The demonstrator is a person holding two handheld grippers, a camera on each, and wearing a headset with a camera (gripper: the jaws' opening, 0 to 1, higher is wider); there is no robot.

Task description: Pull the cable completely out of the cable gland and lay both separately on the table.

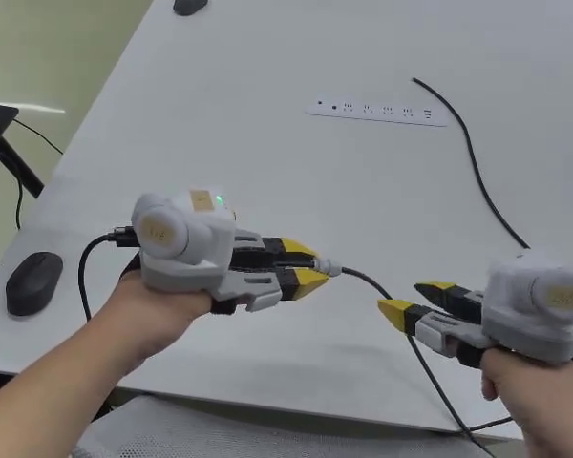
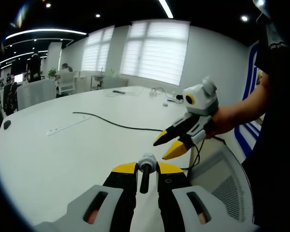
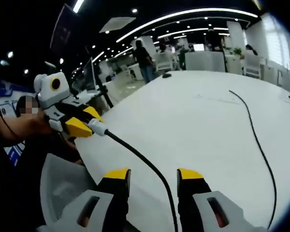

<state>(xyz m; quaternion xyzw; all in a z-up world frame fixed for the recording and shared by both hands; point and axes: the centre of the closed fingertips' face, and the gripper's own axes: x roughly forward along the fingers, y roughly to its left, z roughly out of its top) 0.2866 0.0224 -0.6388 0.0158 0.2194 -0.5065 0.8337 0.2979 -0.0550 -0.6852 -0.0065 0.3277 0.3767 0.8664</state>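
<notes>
Clamps the left gripper [image 1: 317, 266] shut around the cable gland [image 2: 147, 160], in the air over the near edge of the table [image 1: 267, 172]. Holds the right gripper [image 1: 415, 298] with jaws apart just off that same edge. Leaves the cable [image 1: 374, 284] seated in the gland, running between the parted jaws and down past the table's edge.

The right gripper [image 3: 153, 176] has its two yellow tips wide apart. The black cable [image 3: 135, 153] runs between them, off to the left, into the white cable gland [image 3: 97, 127]. The left gripper [image 3: 89, 124] pinches the gland by the edge of the table [image 3: 193, 111].
</notes>
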